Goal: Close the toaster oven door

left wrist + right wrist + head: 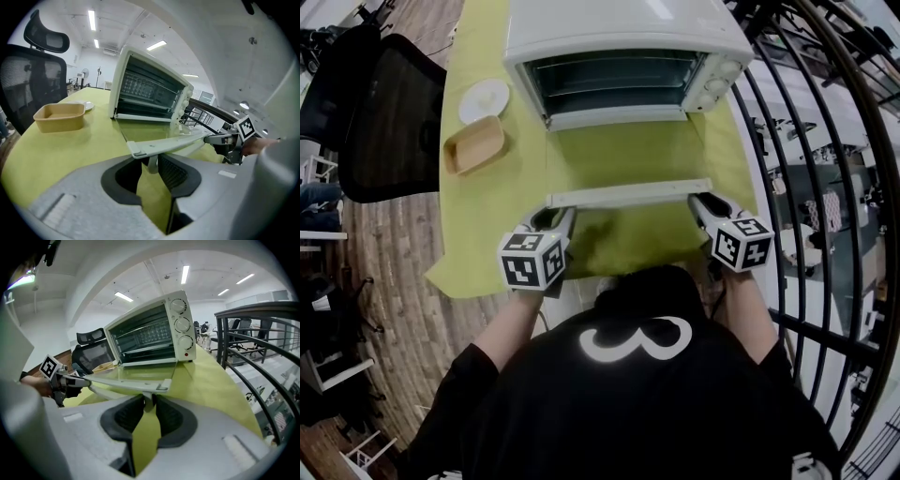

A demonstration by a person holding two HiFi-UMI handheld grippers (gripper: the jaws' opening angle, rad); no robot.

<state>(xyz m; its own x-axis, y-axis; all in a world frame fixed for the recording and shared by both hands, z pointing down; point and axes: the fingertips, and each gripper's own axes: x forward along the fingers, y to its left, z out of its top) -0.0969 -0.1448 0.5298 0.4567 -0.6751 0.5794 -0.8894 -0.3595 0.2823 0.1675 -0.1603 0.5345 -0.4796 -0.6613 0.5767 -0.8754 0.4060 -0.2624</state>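
The white toaster oven point(628, 37) stands at the back of the yellow-green table point(487, 225), its glass door point(628, 155) folded down flat toward me. The door's white handle bar point(628, 195) runs along the near edge. My left gripper point(565, 214) is at the bar's left end and my right gripper point(698, 202) at its right end. In the left gripper view the jaws point(150, 171) are closed around the handle's left post under the bar point(173, 144). In the right gripper view the jaws point(147, 404) pinch the right post below the bar point(126, 384).
A tan rectangular tray point(474, 143) and a white plate point(484, 99) lie left of the oven. A black mesh chair point(389, 117) stands at the table's left side. A black metal railing point(825, 187) runs close along the right edge.
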